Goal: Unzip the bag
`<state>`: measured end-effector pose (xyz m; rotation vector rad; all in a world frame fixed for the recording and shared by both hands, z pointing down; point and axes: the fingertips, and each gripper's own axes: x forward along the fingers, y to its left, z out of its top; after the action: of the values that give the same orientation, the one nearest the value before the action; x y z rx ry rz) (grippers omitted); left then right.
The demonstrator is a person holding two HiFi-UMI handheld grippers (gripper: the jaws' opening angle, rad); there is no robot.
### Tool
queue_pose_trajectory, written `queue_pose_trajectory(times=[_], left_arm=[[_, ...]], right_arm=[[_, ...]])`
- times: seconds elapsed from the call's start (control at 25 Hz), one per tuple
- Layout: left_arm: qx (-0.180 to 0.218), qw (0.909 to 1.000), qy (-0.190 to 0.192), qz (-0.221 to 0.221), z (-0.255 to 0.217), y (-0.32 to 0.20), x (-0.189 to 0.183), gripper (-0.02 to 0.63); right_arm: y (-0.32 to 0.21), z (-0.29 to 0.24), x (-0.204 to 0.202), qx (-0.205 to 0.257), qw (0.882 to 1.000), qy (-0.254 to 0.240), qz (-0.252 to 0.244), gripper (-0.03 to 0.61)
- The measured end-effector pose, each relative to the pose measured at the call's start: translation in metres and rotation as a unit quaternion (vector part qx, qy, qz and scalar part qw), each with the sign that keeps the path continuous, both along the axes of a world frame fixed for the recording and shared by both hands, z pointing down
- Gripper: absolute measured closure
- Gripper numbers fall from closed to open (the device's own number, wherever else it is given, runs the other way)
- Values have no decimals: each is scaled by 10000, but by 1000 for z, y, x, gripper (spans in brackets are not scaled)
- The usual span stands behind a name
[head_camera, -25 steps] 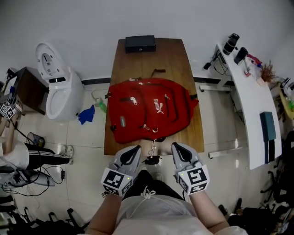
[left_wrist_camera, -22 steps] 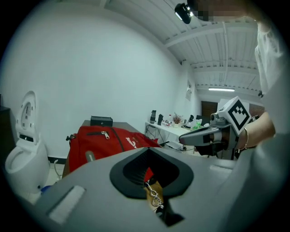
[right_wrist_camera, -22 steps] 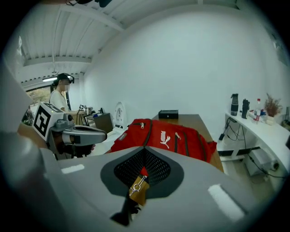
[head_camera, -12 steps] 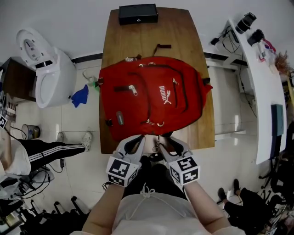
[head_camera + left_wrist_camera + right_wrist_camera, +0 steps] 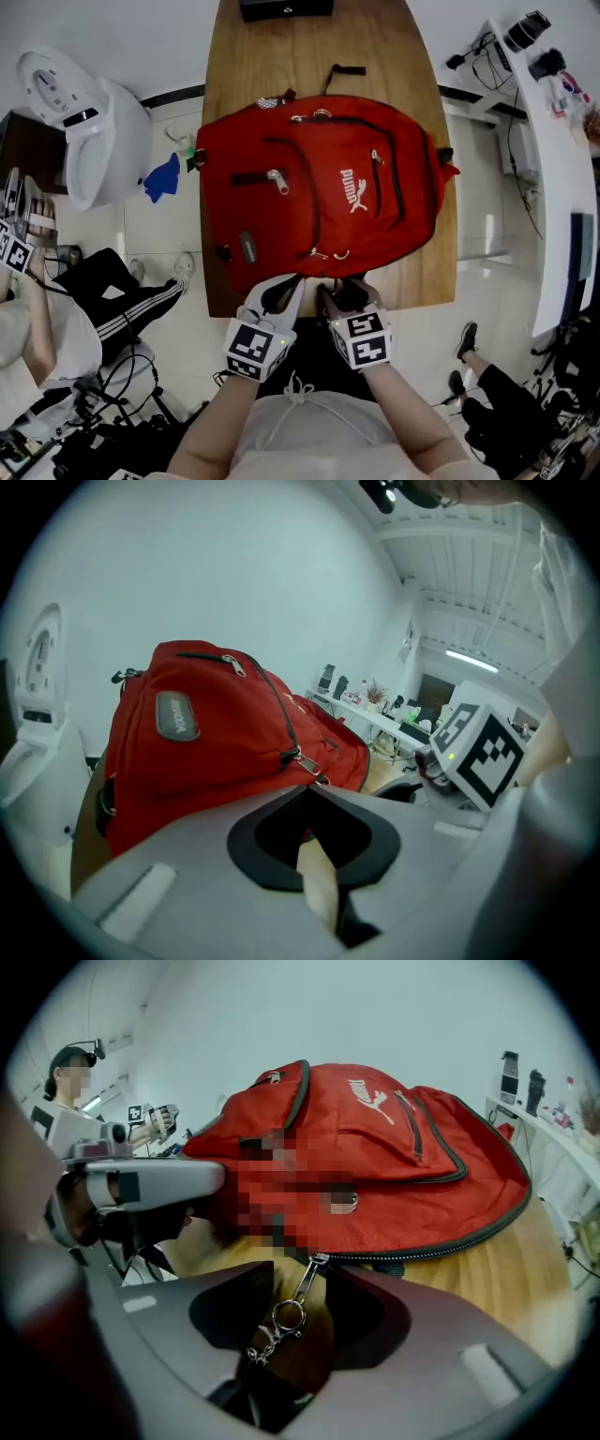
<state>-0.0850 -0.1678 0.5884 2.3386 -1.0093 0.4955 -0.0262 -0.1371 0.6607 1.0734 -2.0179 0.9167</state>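
Observation:
A red backpack (image 5: 319,187) lies flat on the wooden table (image 5: 281,56), its zippers closed. Both grippers sit side by side at its near edge. My left gripper (image 5: 286,286) is shut, its tips (image 5: 309,787) meeting just short of the red backpack (image 5: 216,733); I see nothing held in it. My right gripper (image 5: 339,291) is opening its jaws. In the right gripper view the main zipper's metal pull (image 5: 305,1279), with a ring and a short chain, hangs between the right gripper's (image 5: 298,1288) spread jaws, and the pads do not press on it. The backpack (image 5: 394,1147) fills the view beyond.
A black box (image 5: 286,7) stands at the table's far end. A white device (image 5: 84,122) and a blue cloth (image 5: 164,178) are on the floor at left, a white desk (image 5: 553,141) at right. A seated person (image 5: 37,328) is at left.
Both grippers have moved forward from short of the table to the bag's near edge and come closer together. The right jaws have spread around the zipper pull.

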Motion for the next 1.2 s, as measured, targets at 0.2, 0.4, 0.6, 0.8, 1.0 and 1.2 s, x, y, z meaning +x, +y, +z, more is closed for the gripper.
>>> queue_pose_trajectory(times=[0.2,0.4,0.6,0.8,1.0,1.2], left_arm=[[-103,9999,-93,85,7,1,6,614],[-210,9996,106,135,6,-2,12,614],[-225,9992,115,311,7,0,14,614],[-371,9987,-165,314,11,0,10,612],[-500,9973,-433,306,14,-1,8,607],[-709,9958,-576,-40,16,-3,4,607]], right_arm=[[-2,7,6,30,9990,383,234,492],[-2,7,12,9,9982,543,244,566],[0,6,14,-198,9995,186,184,566],[2,-4,25,-128,9995,185,-205,566],[3,-8,38,-93,9975,226,-669,566],[1,-12,57,-132,9933,275,-1112,566]])
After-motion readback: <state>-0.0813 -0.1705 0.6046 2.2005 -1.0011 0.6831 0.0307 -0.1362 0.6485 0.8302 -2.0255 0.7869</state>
